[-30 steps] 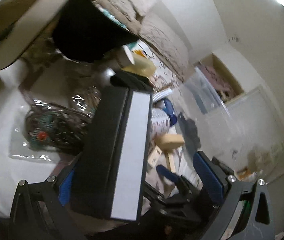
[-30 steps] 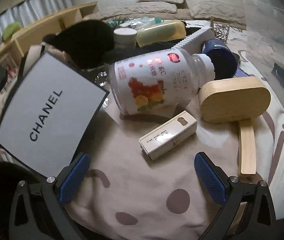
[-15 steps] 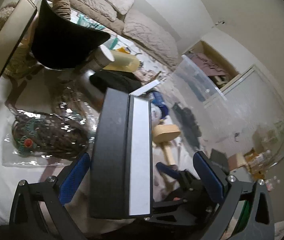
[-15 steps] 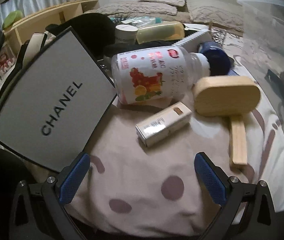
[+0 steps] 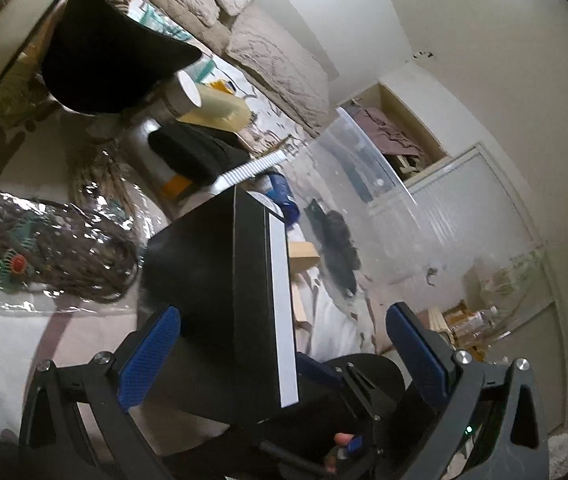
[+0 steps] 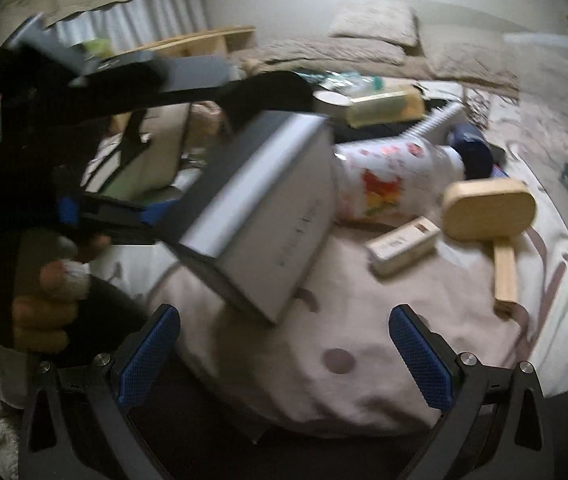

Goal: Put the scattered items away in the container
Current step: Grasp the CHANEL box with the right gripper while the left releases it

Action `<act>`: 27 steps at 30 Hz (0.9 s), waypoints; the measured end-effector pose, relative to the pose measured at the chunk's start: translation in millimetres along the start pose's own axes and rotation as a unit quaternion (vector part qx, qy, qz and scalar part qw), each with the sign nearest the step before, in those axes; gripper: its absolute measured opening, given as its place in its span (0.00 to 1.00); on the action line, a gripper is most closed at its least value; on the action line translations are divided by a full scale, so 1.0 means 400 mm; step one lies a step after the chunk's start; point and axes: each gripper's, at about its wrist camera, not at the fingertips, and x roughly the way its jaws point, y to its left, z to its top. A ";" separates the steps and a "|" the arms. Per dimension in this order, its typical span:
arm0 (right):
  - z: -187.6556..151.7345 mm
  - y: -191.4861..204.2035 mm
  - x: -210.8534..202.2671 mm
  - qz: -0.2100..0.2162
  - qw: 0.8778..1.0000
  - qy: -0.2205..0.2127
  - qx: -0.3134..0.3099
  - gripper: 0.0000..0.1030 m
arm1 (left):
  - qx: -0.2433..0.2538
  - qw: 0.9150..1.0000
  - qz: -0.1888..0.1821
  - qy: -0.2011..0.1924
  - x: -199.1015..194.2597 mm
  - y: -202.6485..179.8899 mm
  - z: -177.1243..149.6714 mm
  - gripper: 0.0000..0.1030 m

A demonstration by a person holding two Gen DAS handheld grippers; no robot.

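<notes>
The black box with the pale grey face hangs tilted above the near left part of the bed, blurred, at the tip of the left hand-held gripper. A person's hand is wrapped around that tool's handle at the far left. Seen from the left wrist, the box sits against the left blue pad, with a clear gap to the right pad. I cannot tell whether it is truly clamped or only propped there. The right hand-held gripper is released and holds nothing, its jaws spread wide over the spotted bed cover. Just right of the box a white bottle with fruit printing lies on its side. A small cream carton lies nearer, just beside it, and a wooden brush lies further right with its handle pointing toward me. Farther back are a yellow bottle and a dark blue cap. The clear plastic container stands on the right side of the bed, well apart from the box. To the left lie a black hat and a plastic bag of brown cord.
</notes>
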 end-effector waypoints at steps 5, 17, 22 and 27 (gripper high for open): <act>-0.001 0.009 0.009 -0.001 1.000 -0.004 0.005 1.00 | 0.015 0.999 -0.031 0.023 0.010 -0.021 -0.009 1.00; 0.043 -0.096 0.040 0.051 0.989 0.001 0.139 1.00 | 0.020 0.998 -0.042 0.047 0.033 -0.033 -0.020 1.00; 0.054 -0.119 0.083 0.084 0.978 0.036 0.186 1.00 | 0.007 0.998 -0.040 0.043 0.030 -0.018 -0.017 1.00; 0.061 -0.121 0.095 0.070 0.981 0.039 0.178 0.79 | 0.008 0.999 -0.024 0.040 0.027 -0.015 -0.016 1.00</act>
